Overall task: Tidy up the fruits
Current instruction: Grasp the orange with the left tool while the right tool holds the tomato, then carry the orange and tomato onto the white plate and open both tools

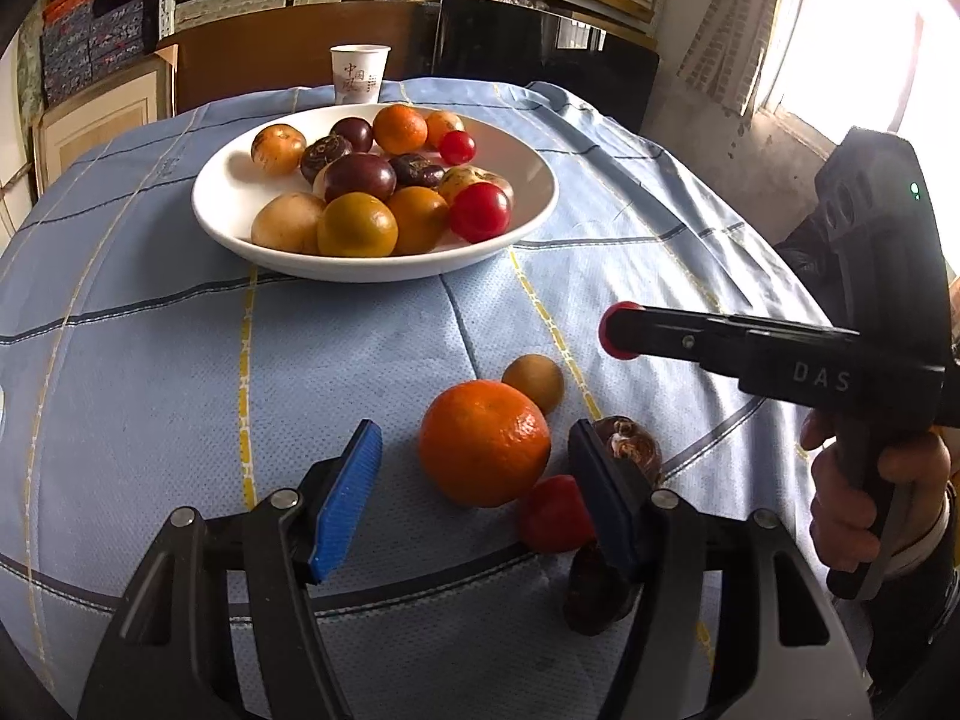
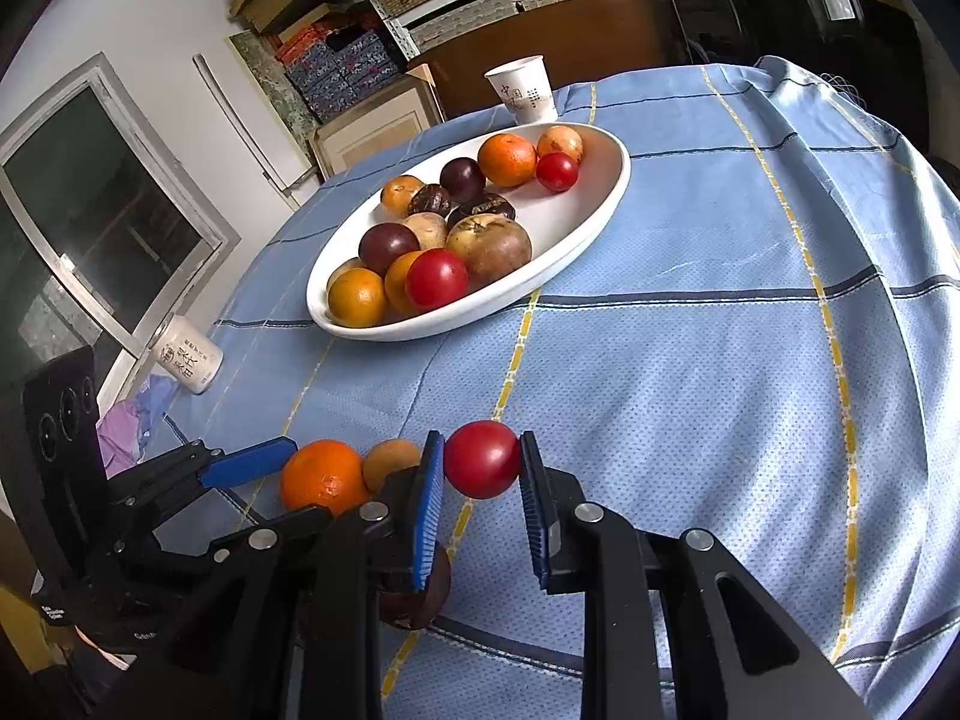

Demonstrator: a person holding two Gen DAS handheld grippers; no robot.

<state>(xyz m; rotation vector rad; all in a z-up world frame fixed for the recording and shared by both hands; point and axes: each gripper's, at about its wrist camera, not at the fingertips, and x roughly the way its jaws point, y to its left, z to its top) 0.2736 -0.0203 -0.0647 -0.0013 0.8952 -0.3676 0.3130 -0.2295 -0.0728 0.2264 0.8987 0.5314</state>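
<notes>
Right gripper clamped on a cherry tomato; left gripper gapes around the tangerine, pads not touching. Only the right view shows the fallen cup.

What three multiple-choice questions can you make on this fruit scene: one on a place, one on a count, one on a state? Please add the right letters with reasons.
1. Where does the paper cup stand?
A. behind the white plate
B. inside the plate
C. lying on its side in front of the plate

2. How many red tomatoes lie in the plate?
A. none
B. two
C. five

3. What is the state of the right gripper?
A. open and empty
B. shut on the paper cup
C. shut on a red tomato

Answers:
1. A, the cup stands upright beyond the plate's far rim.
2. B, one is at the near side and one at the far side.
3. C, both blue pads press on the tomato.
</notes>
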